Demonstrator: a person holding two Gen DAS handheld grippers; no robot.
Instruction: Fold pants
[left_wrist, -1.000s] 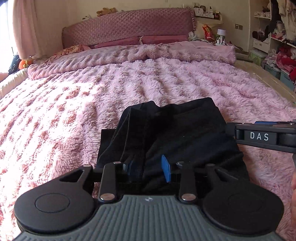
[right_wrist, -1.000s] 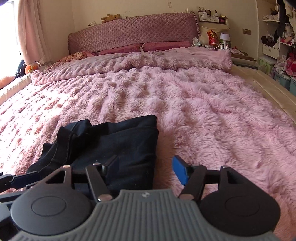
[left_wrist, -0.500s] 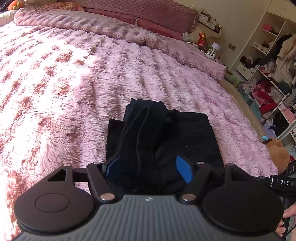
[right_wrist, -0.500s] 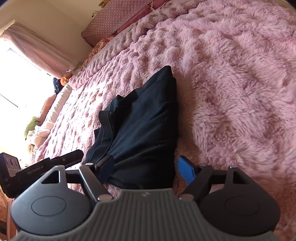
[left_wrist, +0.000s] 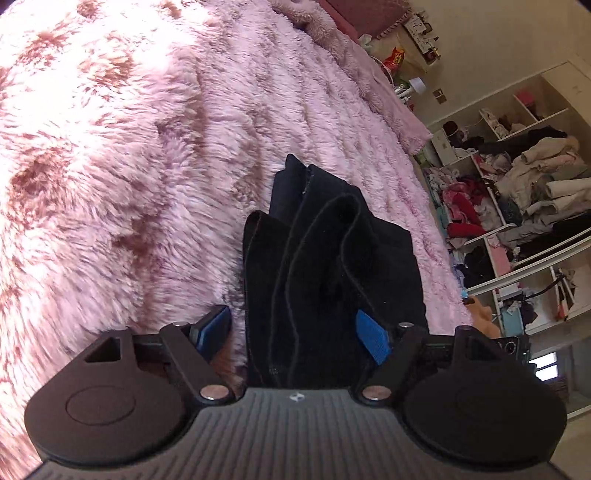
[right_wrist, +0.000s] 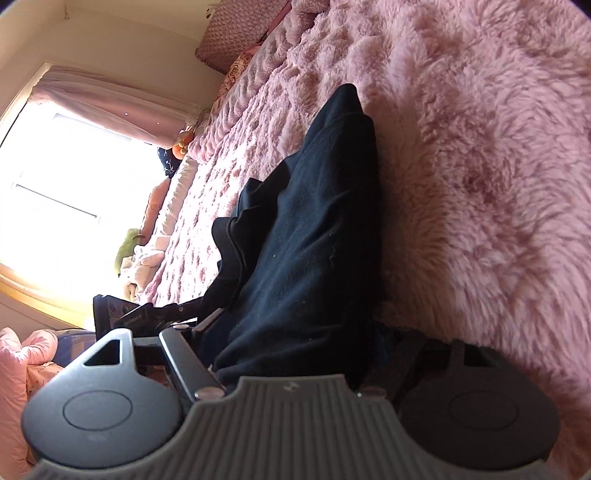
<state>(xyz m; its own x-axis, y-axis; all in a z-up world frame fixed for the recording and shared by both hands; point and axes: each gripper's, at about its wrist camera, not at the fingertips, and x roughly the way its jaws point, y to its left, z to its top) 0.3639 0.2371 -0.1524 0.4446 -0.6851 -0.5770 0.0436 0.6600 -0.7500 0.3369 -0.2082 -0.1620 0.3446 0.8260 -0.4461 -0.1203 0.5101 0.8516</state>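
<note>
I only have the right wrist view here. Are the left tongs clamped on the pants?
Observer: No. The left tongs have just been opening; the near edge of the pants lies between the blue pads, unpressed.
Operator: How is the fold on that side?
Observer: Untidy: the layered edges stand apart, one hem looping up.
Operator: What lies beyond the bed there?
Observer: Open shelves heaped with clothes.
</note>
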